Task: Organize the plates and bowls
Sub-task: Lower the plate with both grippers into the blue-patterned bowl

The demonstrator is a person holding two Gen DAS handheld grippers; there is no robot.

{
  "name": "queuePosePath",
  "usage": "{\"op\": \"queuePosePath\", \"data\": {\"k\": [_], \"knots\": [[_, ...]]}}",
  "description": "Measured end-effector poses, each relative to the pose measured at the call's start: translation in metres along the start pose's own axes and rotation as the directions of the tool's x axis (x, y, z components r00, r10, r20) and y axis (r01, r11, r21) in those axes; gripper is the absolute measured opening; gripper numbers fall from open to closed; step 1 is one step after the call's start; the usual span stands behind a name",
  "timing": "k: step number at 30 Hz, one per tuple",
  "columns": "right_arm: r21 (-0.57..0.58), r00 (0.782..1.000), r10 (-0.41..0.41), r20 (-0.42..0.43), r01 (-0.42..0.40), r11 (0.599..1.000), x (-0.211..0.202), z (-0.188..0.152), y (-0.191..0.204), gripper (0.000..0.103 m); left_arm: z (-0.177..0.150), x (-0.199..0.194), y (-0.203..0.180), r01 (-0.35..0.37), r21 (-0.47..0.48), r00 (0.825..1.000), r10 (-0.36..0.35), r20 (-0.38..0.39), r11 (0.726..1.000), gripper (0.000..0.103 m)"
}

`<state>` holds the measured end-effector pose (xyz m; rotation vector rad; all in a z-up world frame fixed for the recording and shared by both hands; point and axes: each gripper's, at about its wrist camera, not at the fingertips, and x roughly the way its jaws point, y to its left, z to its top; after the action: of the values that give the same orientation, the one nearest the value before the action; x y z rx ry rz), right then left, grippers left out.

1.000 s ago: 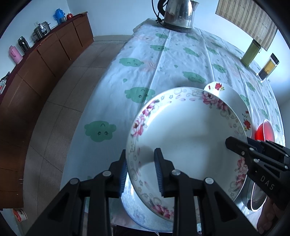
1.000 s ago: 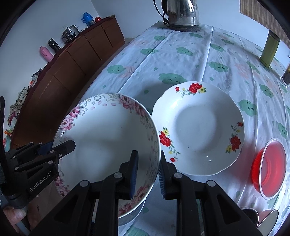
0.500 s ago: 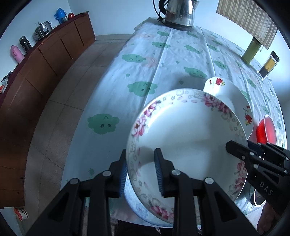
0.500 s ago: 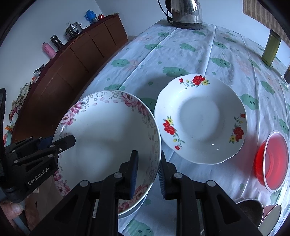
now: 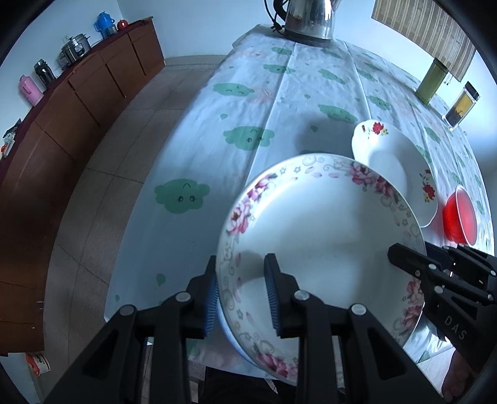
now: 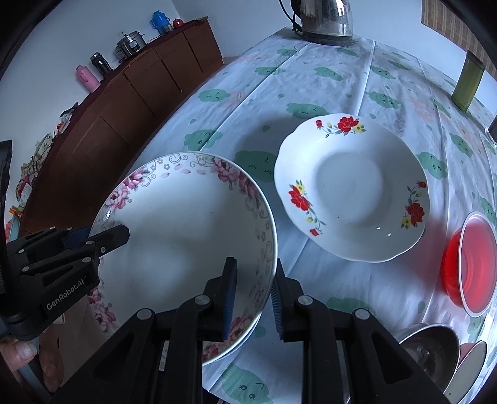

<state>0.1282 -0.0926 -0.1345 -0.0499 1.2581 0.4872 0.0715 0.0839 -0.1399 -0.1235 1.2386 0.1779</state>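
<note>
Both grippers, left (image 5: pixel 240 290) and right (image 6: pixel 253 295), clamp opposite rims of pink-flowered plate (image 6: pixel 183 236), seemingly lifted, just beside red-flowered plate (image 6: pixel 352 186).

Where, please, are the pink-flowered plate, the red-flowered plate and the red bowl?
pink-flowered plate (image 6: pixel 183 236), right wrist view, on its white centre.
red-flowered plate (image 6: pixel 351 183), right wrist view, on its well.
red bowl (image 6: pixel 475 261), right wrist view, on its inside.

Cloud-print tablecloth (image 6: pixel 341 80) under red-flowered plate (image 6: pixel 351 186), red bowl (image 6: pixel 469 264), kettle (image 6: pixel 326 18).
</note>
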Motion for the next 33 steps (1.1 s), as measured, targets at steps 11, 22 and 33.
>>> {"op": "queuePosePath", "data": {"k": [11, 22, 33], "knots": [[-0.016, 1.000, 0.000, -0.022, 0.000, 1.000, 0.008, -0.011, 0.007, 0.023, -0.015, 0.006, 0.005, -0.002, -0.007, 1.000, 0.002, -0.021, 1.000, 0.026], [-0.031, 0.999, -0.005, -0.036, 0.004, 1.000, 0.014, -0.016, 0.011, 0.023, -0.024, 0.011, 0.009, -0.001, -0.019, 0.999, 0.000, -0.032, 1.000, 0.026], [-0.054, 0.999, -0.009, -0.033, 0.007, 0.999, 0.019, -0.018, 0.015, 0.023, -0.026, 0.016, 0.012, 0.002, -0.033, 0.999, -0.003, -0.043, 0.999, 0.026]]}}
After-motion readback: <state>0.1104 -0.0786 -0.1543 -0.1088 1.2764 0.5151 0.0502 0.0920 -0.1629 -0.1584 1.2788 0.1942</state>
